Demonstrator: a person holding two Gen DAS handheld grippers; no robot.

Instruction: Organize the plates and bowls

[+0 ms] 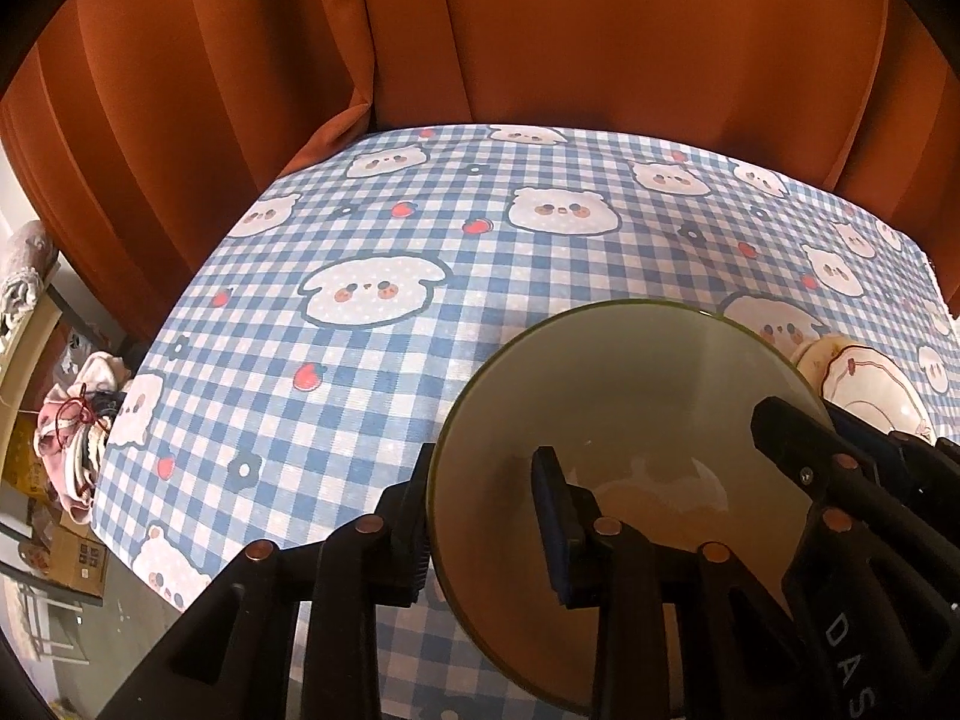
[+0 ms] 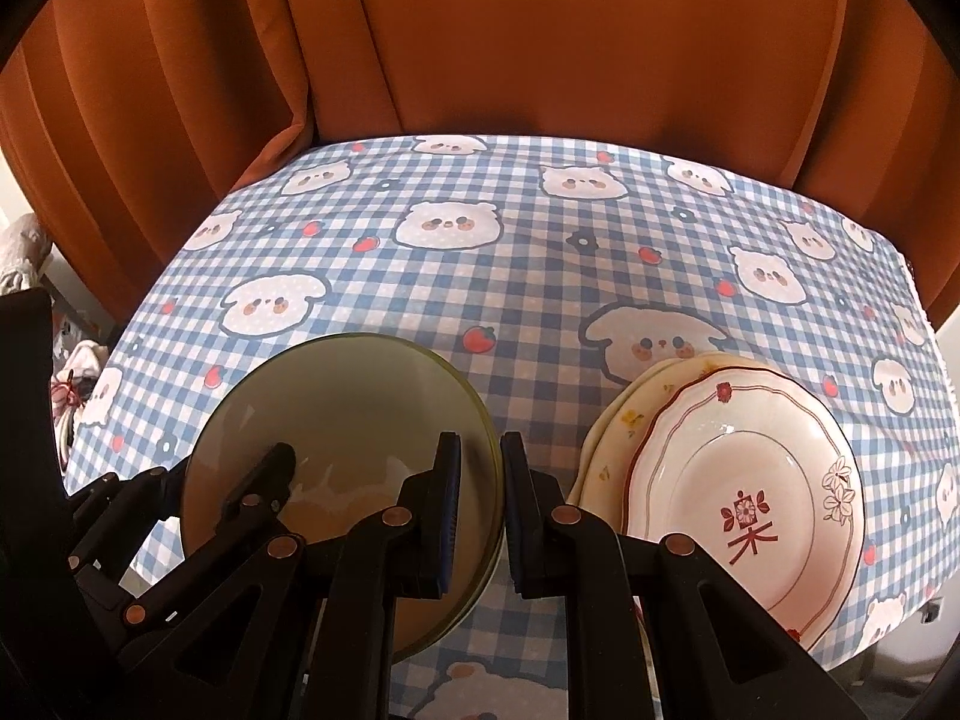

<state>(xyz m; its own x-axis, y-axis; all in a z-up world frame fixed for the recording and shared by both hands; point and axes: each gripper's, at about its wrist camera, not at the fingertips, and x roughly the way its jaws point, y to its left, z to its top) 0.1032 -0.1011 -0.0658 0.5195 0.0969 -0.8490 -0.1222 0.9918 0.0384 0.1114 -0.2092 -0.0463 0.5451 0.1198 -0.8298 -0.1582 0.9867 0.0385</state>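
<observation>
On the checked tablecloth [image 2: 510, 300], toward the near edge, sits a plain round bowl [image 2: 354, 420] with a thin olive rim, both grippers on it at once. Right gripper [image 2: 480, 492] straddles the bowl's right rim, one finger inside, one outside, jaws pressed in and pinching the wall. Left gripper [image 1: 480, 516] straddles the left rim the same way, but a slim gap shows at the outer pad, so its jaws read as slightly spread and not clamping. Just beside the bowl to the right: a stack of plates [image 2: 744, 480], the top one white with a red scalloped line, flowers and a red character; cream flowered ones peek out under it. Bowl and stack are apart, not touching. Handling guess: the bowl looks glazed ceramic, so stiff, fairly heavy for a rim pinch, slick, and chip-prone. The rim wall is the only place to grab, and a one-sided hold would likely let it tilt, so two opposite rim holds make sense. Knocking it on the plates is the risk. The cloth is blue-white gingham with cartoon bears, strawberries and flowers, lying flat and likely a bit grippy. Behind the table hangs an orange curtain [image 1: 480, 30]. Off the left edge there's floor clutter, a heap of clothes [image 1: 78, 414] and cardboard boxes.
</observation>
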